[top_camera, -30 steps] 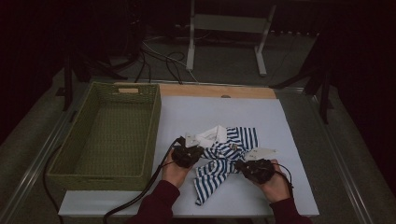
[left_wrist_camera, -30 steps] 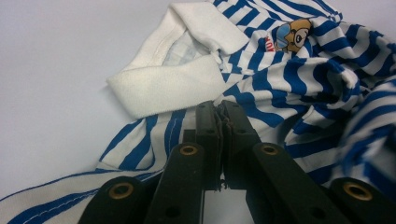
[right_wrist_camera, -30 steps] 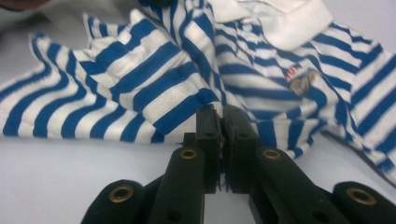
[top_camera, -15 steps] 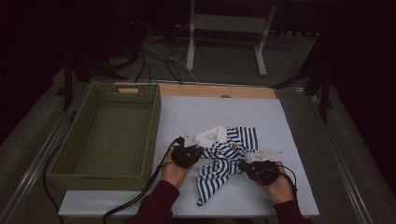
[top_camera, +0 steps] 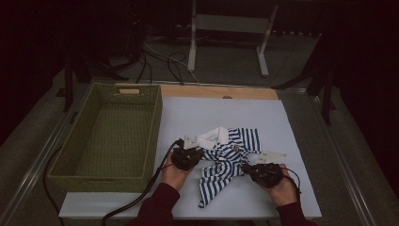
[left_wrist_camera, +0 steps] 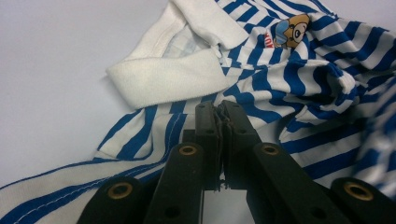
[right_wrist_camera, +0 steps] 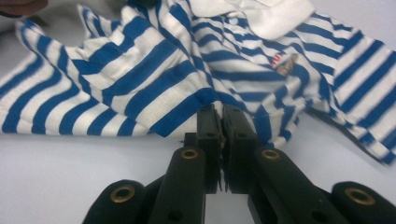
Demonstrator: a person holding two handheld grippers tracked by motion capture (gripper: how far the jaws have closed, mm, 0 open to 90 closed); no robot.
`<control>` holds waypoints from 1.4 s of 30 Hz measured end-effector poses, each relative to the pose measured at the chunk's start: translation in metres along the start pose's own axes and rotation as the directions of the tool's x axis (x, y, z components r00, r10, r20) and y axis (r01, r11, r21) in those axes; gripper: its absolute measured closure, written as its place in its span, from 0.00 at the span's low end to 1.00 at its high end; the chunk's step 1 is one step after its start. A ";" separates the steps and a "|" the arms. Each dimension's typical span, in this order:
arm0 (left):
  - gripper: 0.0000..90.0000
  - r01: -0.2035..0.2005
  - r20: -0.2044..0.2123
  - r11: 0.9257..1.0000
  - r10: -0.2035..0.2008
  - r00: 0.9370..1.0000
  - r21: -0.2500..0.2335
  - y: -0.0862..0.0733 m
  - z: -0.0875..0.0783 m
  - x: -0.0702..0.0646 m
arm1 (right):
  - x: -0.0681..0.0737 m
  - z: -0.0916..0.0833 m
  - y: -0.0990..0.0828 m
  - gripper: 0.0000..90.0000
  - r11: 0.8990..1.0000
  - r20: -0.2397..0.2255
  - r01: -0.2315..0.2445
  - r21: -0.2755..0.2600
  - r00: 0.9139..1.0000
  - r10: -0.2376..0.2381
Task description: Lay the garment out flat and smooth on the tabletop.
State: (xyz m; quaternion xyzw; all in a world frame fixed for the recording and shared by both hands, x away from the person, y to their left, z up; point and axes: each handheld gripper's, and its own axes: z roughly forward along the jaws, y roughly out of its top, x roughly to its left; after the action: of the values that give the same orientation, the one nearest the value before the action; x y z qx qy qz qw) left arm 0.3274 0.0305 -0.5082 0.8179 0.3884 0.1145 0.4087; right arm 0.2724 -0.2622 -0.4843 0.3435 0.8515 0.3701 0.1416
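Lying rumpled on the pale grey tabletop, the small blue-and-white striped polo shirt with a white collar sits between the person's two hands, near the front edge and just right of the woven olive-green basket. The left tongs are pressed together on the shirt's edge beside the collar; in the left gripper view the jaws meet with a sliver of striped fabric caught between them. The right tongs are likewise closed, nipping a fold of the striped cloth at the shirt's opposite side, as the right gripper view shows.

What the coming move turns on is that the garment runs crosswise between the two grips, its collar end toward the far side and a striped tail trailing toward the person. The shirt lies forward of each pair of tongs and inward, toward the other hand. Both hands are equally on it, so neither is nearer; the left one is closer to the basket. Judging from this, drawing the hands apart would stretch the cloth flat, while lifting both together would carry it leftward.
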 end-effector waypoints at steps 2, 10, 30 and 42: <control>0.96 -0.002 -0.001 1.000 0.002 1.000 0.001 0.000 0.000 0.000 | -0.003 -0.005 -0.004 0.97 1.000 0.012 -0.009 -0.004 1.000 0.009; 0.96 0.000 -0.002 1.000 0.000 1.000 0.001 -0.001 -0.001 0.002 | -0.015 -0.019 -0.017 0.98 0.999 0.040 -0.046 -0.009 0.998 0.046; 0.69 0.013 0.048 0.999 -0.011 0.999 -0.048 0.000 -0.009 -0.003 | 0.016 -0.021 0.019 0.46 0.995 -0.082 0.042 -0.096 0.995 -0.050; 0.65 -0.032 0.146 0.997 0.041 0.988 -0.065 -0.002 -0.013 -0.025 | 0.027 -0.001 0.017 0.88 0.994 -0.129 0.111 -0.022 0.985 -0.113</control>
State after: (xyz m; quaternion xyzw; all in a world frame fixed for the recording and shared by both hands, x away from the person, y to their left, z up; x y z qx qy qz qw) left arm 0.3033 0.0205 -0.4981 0.8181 0.3383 0.0734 0.4593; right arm 0.2601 -0.2356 -0.4707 0.2690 0.8741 0.3895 0.1089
